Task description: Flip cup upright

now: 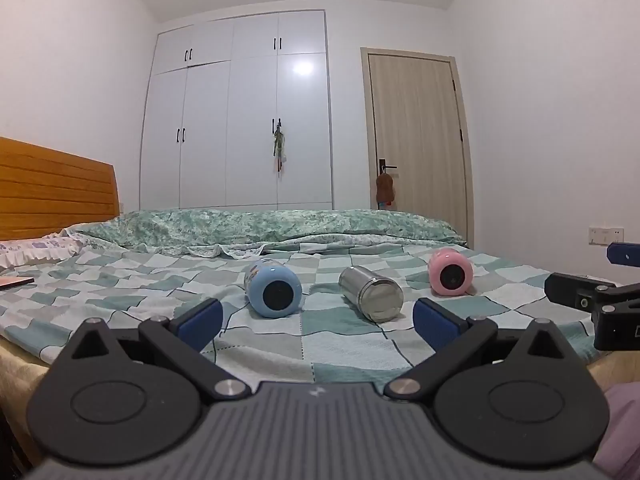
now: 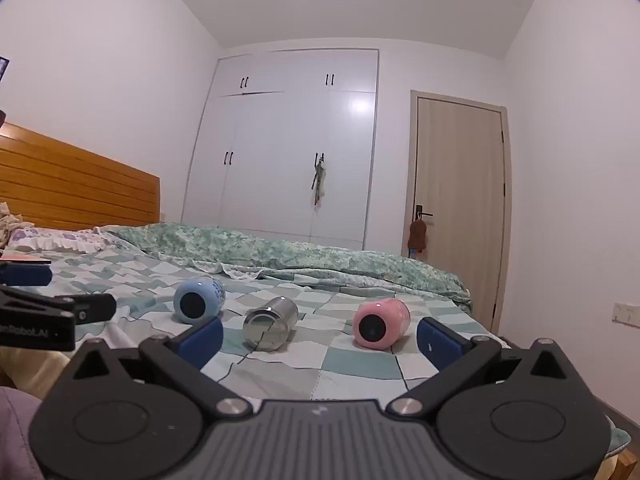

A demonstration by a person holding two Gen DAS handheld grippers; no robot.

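Nothing has been done yet. Three cups are laid on their sides on the checked bed cover point(image 1: 320, 352): a blue cup point(image 1: 273, 289), a shiny metal cup point(image 1: 371, 294) and a pink cup point(image 1: 450, 271). None is stood up. The left gripper point(image 1: 316, 320) and the right gripper point(image 2: 320, 340) are held wide apart, with nothing gripped. All the flipping is left.

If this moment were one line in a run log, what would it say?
stage: before grasp | blue cup, steel cup, pink cup: lying on bed | left gripper, right gripper: open, empty
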